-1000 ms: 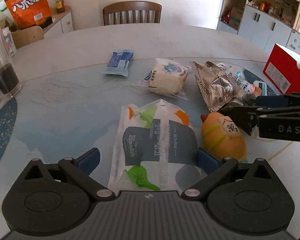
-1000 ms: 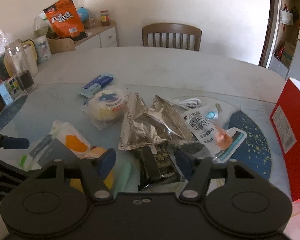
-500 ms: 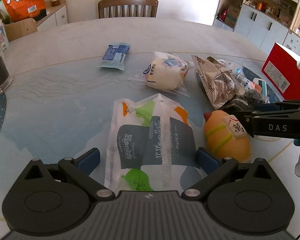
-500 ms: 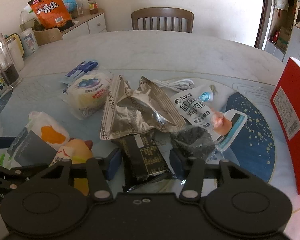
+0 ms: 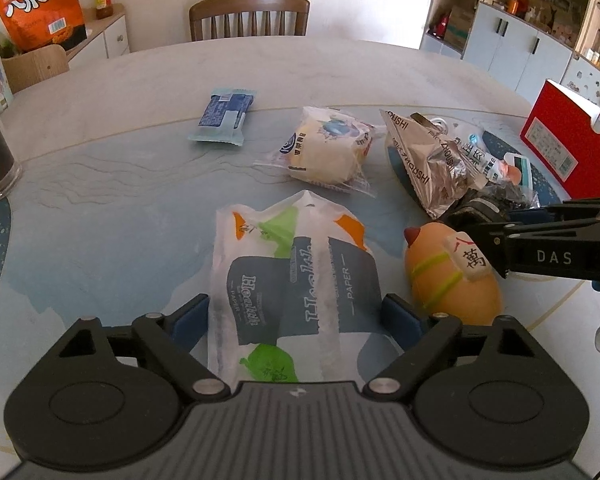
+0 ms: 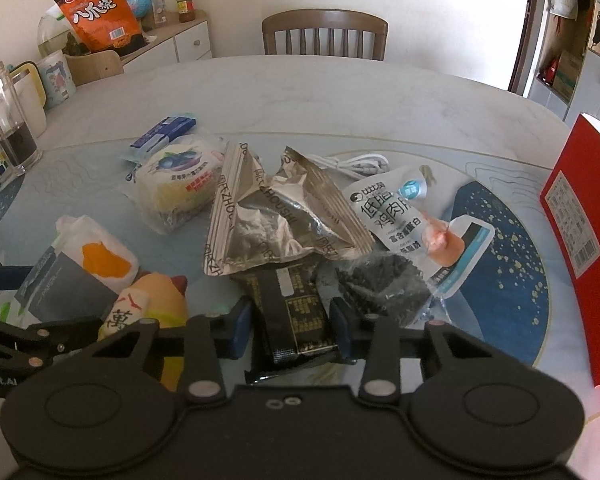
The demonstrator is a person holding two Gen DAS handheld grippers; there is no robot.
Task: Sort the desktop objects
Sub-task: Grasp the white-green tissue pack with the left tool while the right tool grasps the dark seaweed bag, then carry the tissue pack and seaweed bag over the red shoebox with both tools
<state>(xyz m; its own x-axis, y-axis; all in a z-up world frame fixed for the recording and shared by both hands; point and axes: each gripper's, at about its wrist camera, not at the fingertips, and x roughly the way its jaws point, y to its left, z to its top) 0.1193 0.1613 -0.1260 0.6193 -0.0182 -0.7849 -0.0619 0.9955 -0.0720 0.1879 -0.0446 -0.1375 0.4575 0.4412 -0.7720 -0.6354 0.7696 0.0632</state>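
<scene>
The setting is a home dining room. A large round marble-patterned table (image 5: 300, 80) fills the middle, with a wooden slat-back chair (image 5: 250, 16) drawn up at its far edge against a plain pale wall. Past the table's far left edge a low white sideboard (image 6: 180, 46) carries an orange snack bag (image 6: 98, 14), a jar (image 6: 185, 6) and a small globe (image 6: 139, 3), and past its far right edge stand grey cupboards with open display shelves (image 5: 540, 12) holding household ornaments.
</scene>
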